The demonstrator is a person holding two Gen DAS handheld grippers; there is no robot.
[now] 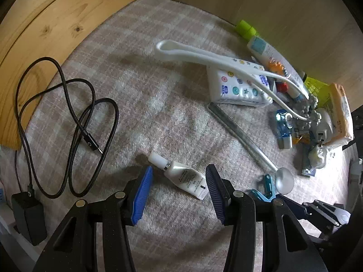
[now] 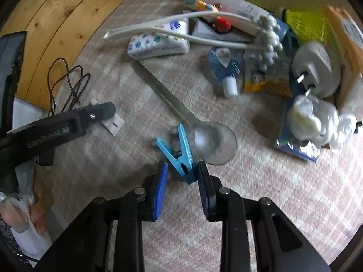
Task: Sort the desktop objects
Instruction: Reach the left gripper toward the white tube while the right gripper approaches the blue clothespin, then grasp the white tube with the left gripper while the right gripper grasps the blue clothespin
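Observation:
My left gripper [image 1: 179, 172] is open, its blue pads on either side of a small white tube [image 1: 185, 176] that lies on the plaid cloth, cap toward the far left. My right gripper [image 2: 182, 166] is open around the near end of a blue clothespin [image 2: 179, 153]; I cannot tell whether the pads touch it. A metal spoon [image 2: 211, 141] lies just beyond the clothespin, its handle running to the far left. The clothespin [image 1: 265, 188] and spoon [image 1: 283, 179] also show at the right of the left wrist view. The left gripper shows in the right wrist view [image 2: 68, 120].
A black cable with charger [image 1: 68, 117] lies at the left by the wooden wall [image 1: 45, 29]. A pile at the far right holds a white tissue pack [image 1: 238, 88], white tongs [image 1: 215, 56], a tube [image 1: 272, 56], a blue correction tape [image 2: 223, 63], a white plug [image 2: 317, 68] and crumpled plastic [image 2: 317, 117].

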